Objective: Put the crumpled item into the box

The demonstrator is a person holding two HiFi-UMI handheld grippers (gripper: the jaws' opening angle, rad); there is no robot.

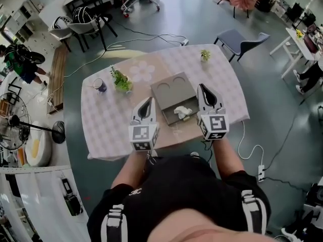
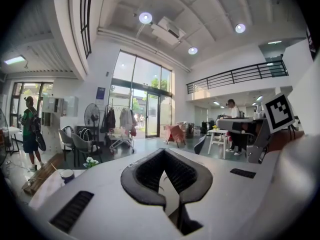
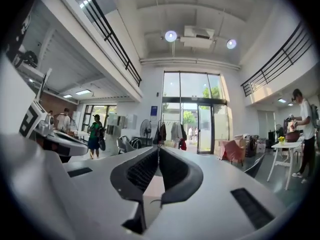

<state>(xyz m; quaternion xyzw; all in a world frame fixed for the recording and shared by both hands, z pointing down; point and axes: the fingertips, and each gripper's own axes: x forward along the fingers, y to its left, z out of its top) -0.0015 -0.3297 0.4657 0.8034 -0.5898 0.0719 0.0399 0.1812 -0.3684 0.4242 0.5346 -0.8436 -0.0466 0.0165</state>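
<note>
My left claw (image 1: 149, 101) and right claw (image 1: 201, 88), both pressed together and empty, might bump the box (image 1: 174, 87) and spill the crumpled item (image 1: 182, 112).

Bright daylight pours through the tall glass front (image 3: 192, 116); ceiling lamps (image 3: 171, 36) glare; fisheye edges bend and darken

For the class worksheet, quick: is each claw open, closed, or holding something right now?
Left claw: closed, holding nothing.
Right claw: closed, holding nothing.
</note>
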